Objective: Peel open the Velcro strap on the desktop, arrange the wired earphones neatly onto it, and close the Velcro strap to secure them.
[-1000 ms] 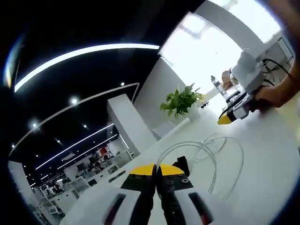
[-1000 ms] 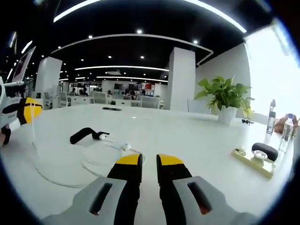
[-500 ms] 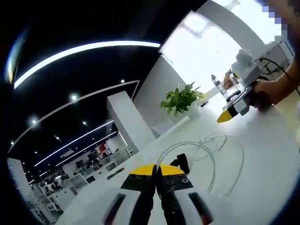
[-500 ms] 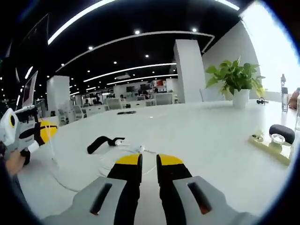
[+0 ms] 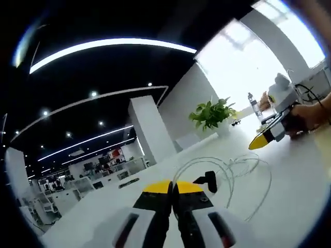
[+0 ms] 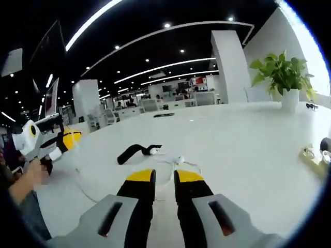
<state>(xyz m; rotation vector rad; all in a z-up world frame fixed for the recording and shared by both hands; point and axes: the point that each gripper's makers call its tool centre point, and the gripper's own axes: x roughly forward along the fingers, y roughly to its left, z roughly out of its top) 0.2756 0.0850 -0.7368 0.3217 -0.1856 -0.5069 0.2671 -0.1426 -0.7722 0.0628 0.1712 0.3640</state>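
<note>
A: Where is the strap (image 6: 135, 152)?

B: On the desk (image 6: 248, 139), at 11 o'clock from the right gripper (image 6: 165, 176), cable (image 5: 235, 170) looped beside it.

A: Tool state?

B: Left gripper (image 5: 172, 188): jaws together, holding nothing visible. Right: narrow gap, empty. Both probably hover clear to line up on the strap.

The right gripper (image 6: 164, 178) hangs over the white bench (image 6: 248, 139), its fingers (image 6: 140, 182) slightly parted. Ahead lie the black Velcro strap (image 6: 132, 153) and white earphones (image 6: 178, 160); the left gripper (image 6: 44, 145) sits far left.
</note>
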